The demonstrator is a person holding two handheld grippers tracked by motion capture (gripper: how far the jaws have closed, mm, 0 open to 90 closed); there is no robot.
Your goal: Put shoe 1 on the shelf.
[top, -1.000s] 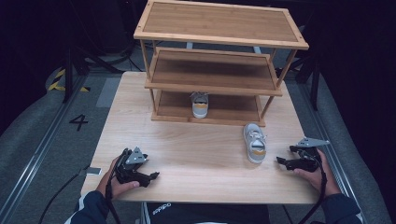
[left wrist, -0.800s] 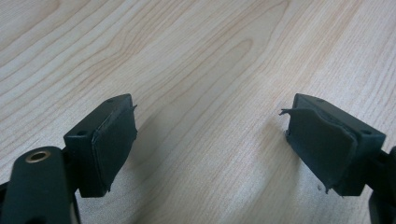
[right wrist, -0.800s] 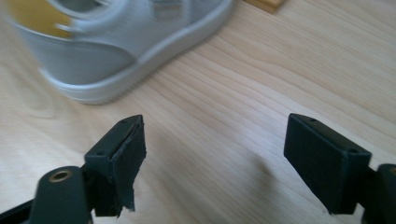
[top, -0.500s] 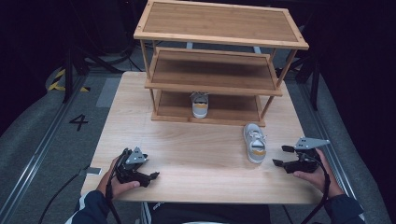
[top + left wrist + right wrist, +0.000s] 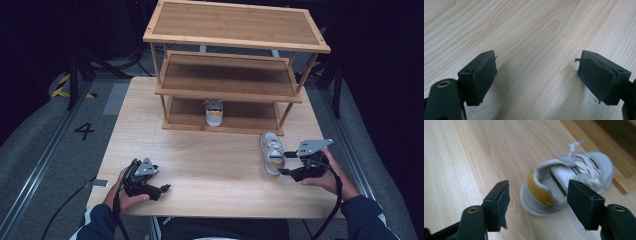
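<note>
Two white sneakers are showing: one sneaker with a mustard heel is lying just ahead of the right gripper, whose half-open jaws have just been closing, unpressed. The other sneaker is sitting inside the three-tiered wooden rack. The left gripper is gaping wide over the smooth wooden table.

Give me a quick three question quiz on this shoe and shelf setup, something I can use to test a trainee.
1. True or false: the right gripper is already clamped on the shoe on the table.
2. Where is the second shoe? A) top shelf B) middle shelf C) bottom shelf of the wooden rack
3. What lies between the jaws of the left gripper?

Key
1. False. Its jaws have just been closing, but they stand apart just short of the yellow heel, not pressing on it.
2. C.
3. Nothing; they stand open over the bare table.
</note>
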